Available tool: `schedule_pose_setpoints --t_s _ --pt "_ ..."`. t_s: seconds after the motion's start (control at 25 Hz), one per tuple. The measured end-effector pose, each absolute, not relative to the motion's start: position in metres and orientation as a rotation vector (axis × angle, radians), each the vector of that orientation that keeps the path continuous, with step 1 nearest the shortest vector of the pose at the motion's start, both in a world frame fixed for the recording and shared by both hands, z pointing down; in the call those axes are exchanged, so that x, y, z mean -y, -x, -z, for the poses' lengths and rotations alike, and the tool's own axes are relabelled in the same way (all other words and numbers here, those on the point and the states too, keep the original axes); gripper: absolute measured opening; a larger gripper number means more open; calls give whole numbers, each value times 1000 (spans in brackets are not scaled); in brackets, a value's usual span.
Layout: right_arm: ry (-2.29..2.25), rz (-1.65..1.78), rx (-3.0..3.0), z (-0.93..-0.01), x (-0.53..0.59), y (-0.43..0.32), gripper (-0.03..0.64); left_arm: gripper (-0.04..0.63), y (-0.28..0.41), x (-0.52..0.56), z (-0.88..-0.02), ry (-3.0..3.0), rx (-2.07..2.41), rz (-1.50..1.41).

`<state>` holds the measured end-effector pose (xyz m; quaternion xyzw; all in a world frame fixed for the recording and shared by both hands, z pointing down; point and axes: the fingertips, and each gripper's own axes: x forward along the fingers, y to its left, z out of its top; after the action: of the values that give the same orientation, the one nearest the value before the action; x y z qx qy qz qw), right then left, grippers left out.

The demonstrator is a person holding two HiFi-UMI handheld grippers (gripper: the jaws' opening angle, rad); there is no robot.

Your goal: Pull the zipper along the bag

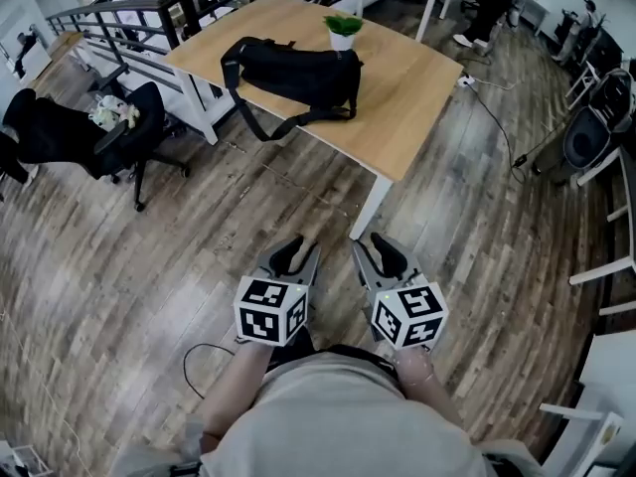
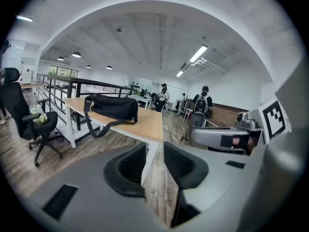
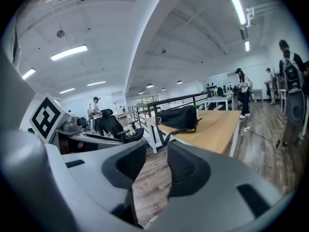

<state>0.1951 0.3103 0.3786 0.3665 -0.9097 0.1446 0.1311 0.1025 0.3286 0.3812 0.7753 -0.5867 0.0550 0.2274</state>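
A black bag lies on a light wooden table, its strap hanging over the near edge; no zipper is discernible at this distance. It also shows in the left gripper view, black bag, and in the right gripper view, black bag. My left gripper and right gripper hover side by side over the floor, well short of the table. Both are open, nothing between the jaws.
A small potted plant stands behind the bag. A black office chair sits left of the table, before a dark railing. A white table leg stands just ahead of the grippers. People stand far off. More furniture lines the right side.
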Motion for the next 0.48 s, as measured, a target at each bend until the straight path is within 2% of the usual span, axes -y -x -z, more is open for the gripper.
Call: schedule_pose_setpoints --t_s 0.48 --pt "-1214 -407 2591 -370 -222 -123 141 110 -21 -233 -369 -2247 1520 -151"
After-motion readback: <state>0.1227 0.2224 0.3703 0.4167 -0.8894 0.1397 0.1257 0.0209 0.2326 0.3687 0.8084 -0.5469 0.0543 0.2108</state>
